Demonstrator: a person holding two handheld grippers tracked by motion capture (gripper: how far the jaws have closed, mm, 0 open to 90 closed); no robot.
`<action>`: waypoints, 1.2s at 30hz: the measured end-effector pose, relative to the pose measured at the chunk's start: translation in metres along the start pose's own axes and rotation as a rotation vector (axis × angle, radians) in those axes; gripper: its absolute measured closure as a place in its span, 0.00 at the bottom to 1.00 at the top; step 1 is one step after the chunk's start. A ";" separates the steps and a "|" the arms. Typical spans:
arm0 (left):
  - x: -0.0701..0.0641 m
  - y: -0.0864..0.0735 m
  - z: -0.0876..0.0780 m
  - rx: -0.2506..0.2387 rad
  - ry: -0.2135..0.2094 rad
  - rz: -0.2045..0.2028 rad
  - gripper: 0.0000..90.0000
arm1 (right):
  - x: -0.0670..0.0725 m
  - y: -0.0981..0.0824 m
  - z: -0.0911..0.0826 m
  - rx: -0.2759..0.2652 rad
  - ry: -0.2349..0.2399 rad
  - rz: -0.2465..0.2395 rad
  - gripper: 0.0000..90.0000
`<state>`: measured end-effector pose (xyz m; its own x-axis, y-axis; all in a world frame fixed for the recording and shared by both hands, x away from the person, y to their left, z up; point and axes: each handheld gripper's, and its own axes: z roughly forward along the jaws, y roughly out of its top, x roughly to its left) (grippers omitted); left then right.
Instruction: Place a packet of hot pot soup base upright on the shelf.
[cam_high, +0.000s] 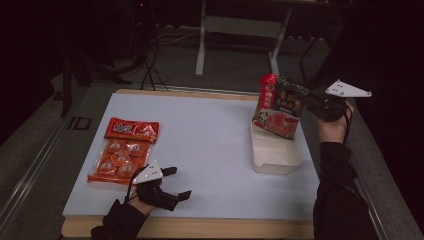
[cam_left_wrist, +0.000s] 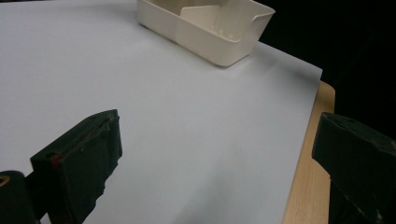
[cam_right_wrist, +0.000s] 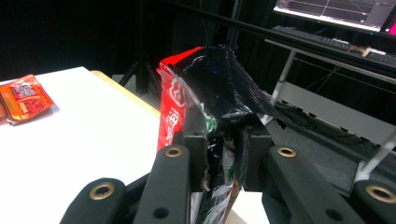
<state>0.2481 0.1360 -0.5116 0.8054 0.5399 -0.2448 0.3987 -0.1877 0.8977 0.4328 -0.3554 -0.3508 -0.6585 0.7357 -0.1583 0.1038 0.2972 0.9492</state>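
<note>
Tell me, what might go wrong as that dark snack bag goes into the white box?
The right gripper pinches the dark snack bag only by one edge, so the bag could slip or swing. Its lower end sits at the white box rim and might catch there or tip the light box.

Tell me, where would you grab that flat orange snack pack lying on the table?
Probably by its near short edge, coming from the person's side. The orange snack pack lies flat on the white sheet, so only thin edges offer purchase. The left gripper, jaws open, sits just beside that end.
</note>
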 end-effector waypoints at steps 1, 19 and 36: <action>0.000 0.000 0.000 0.001 0.001 0.001 0.02 | 0.000 -0.001 0.002 0.005 0.003 -0.003 0.85; 0.002 -0.004 0.001 0.007 0.002 -0.009 0.02 | 0.001 -0.021 0.022 0.018 0.064 0.011 0.85; 0.002 -0.004 0.002 0.004 0.002 -0.012 0.02 | 0.006 -0.040 0.021 0.018 0.092 0.083 0.81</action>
<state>0.2489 0.1368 -0.5166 0.7995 0.5440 -0.2546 0.4101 -0.1847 0.8931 0.4404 -0.3503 -0.3949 -0.7127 0.6995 -0.0528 0.1734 0.2486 0.9530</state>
